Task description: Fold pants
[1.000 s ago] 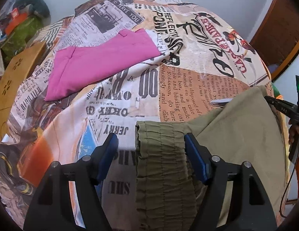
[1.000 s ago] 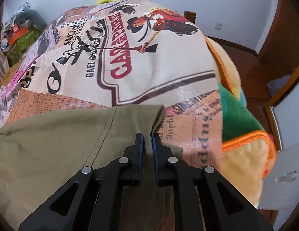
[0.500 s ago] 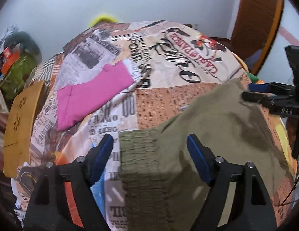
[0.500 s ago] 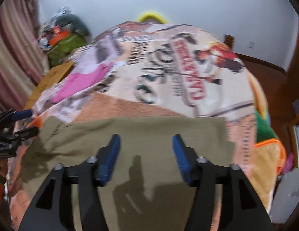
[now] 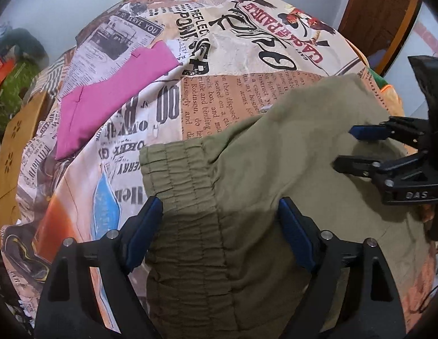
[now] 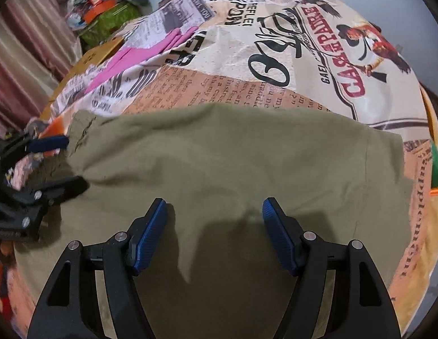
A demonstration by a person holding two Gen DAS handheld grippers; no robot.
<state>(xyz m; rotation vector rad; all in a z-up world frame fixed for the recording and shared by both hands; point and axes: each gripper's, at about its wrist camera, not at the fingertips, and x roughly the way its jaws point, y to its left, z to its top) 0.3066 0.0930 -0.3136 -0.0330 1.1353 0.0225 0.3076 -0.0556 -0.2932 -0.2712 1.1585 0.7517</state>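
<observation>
A newspaper-print sheet (image 5: 247, 65) covers the bed. A folded pink garment (image 5: 111, 96) lies flat on its far left part. Left of the bed stands a cardboard box (image 5: 18, 147), with a green bag (image 6: 106, 19) and orange items (image 6: 98, 5) behind it. A brown door (image 5: 379, 14) is at far right, a striped curtain (image 6: 26, 50) at left
</observation>
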